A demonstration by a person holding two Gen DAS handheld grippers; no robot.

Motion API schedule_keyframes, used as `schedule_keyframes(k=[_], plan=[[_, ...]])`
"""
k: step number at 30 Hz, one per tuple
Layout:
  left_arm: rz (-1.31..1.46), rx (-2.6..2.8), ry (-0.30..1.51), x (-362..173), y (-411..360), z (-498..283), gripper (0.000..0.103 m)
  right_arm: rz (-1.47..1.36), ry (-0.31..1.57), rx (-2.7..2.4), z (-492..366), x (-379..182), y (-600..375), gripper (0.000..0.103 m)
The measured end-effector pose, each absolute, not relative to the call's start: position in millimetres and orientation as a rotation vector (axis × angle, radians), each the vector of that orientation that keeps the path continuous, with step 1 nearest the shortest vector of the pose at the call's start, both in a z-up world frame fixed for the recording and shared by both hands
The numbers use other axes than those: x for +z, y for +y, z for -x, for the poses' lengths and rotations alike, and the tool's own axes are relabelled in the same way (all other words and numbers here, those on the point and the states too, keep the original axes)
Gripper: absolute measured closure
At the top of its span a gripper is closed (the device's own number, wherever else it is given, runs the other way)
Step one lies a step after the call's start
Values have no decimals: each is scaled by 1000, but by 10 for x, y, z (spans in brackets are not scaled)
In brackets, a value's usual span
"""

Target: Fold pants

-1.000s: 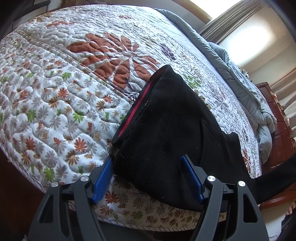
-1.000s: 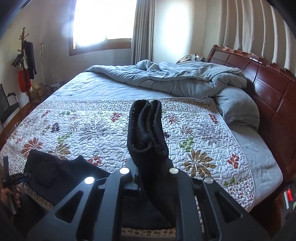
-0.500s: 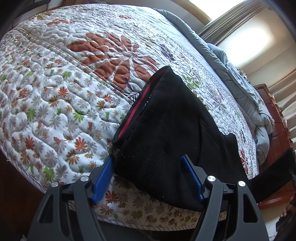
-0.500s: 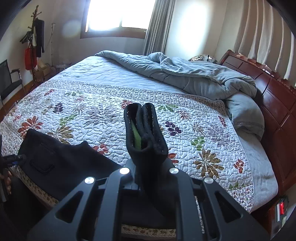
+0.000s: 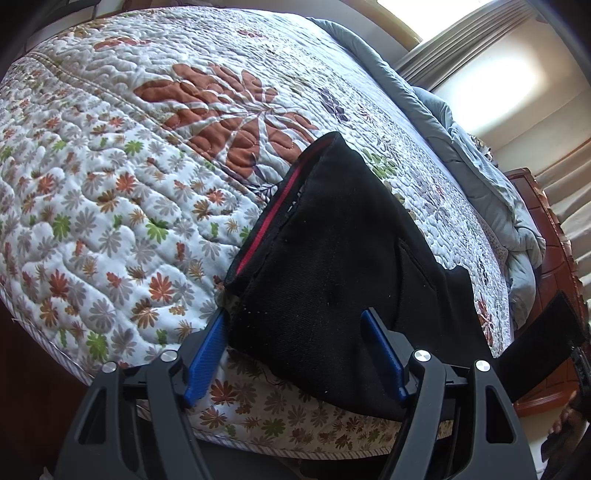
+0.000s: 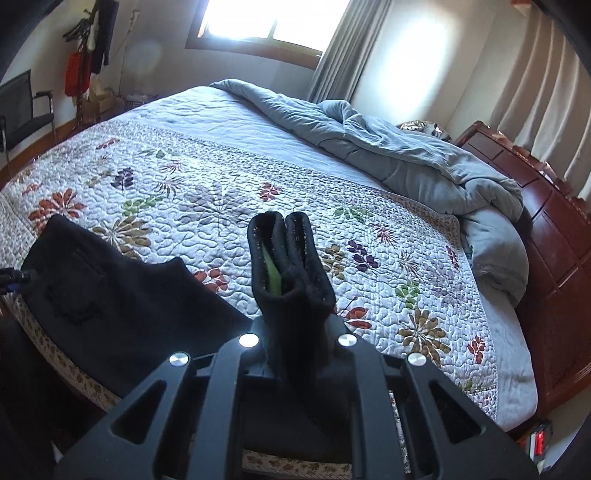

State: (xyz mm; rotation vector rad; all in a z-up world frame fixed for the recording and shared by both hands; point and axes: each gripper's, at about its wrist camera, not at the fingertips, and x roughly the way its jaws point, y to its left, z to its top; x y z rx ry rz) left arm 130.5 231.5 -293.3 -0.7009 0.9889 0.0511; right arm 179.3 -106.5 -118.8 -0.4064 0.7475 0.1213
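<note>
Item: black twill pants (image 5: 332, 266) w/ red inner waistband strip, on white floral quilted bedspread (image 5: 110, 192), near bed's front edge.
Waist end: lies flat on quilt, waistband corner nearest the left gripper (image 5: 295, 350); back pocket visible in right wrist view (image 6: 77, 291).
Leg end: lifted off bed, bunched hems standing upright out of right gripper (image 6: 295, 332); green lining strip shows inside the fold.
Left gripper: black frame, blue pads (image 5: 207, 354); jaws stand wide apart, one pad either side of the waist corner. Left pad just beside cloth edge, right pad over the cloth. Cannot tell if either pad presses; no grip seen.
Right gripper: black frame, jaws nearly together, clamped on the doubled pant legs. Cloth fills the gap, rises above the fingers and hangs below them too.
Pants vs. grippers: one garment spans both. Waist at left one, hems in right one; mid-section drapes over bed edge between them.
Bed, far side: grey-blue rumpled comforter (image 6: 406, 158), heaped toward dark red wooden headboard (image 6: 554, 229).
Room: bright window (image 6: 266, 22), grey curtains (image 6: 336, 55), black chair (image 6: 22, 114) at left wall.
Person: fingers (image 5: 565, 421) at right edge of left wrist view, partly cut off.
</note>
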Motion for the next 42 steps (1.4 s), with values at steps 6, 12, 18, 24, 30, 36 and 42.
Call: schedule_keyframes(k=[6, 12, 18, 24, 30, 36, 42], plan=[[704, 47, 988, -2925, 2301, -1304, 30, 451, 764, 138, -1801, -1340, -891, 93], [704, 47, 988, -2924, 2310, -1298, 30, 478, 771, 150, -1793, -1440, -750, 93], [706, 44, 987, -2911, 2279, -1297, 30, 523, 772, 162, -1769, -1589, -626, 93], [712, 35, 989, -2894, 2261, -1275, 30, 552, 788, 182, -1784, -1754, -508, 93], [719, 30, 988, -2880, 2232, -1288, 30, 578, 802, 201, -1799, -1896, -388, 93], [722, 29, 987, -2883, 2245, -1285, 30, 621, 810, 215, -1806, -2063, -276, 93], [728, 28, 986, -2867, 2240, -1270, 30, 664, 814, 228, -1795, -2220, -181, 93]])
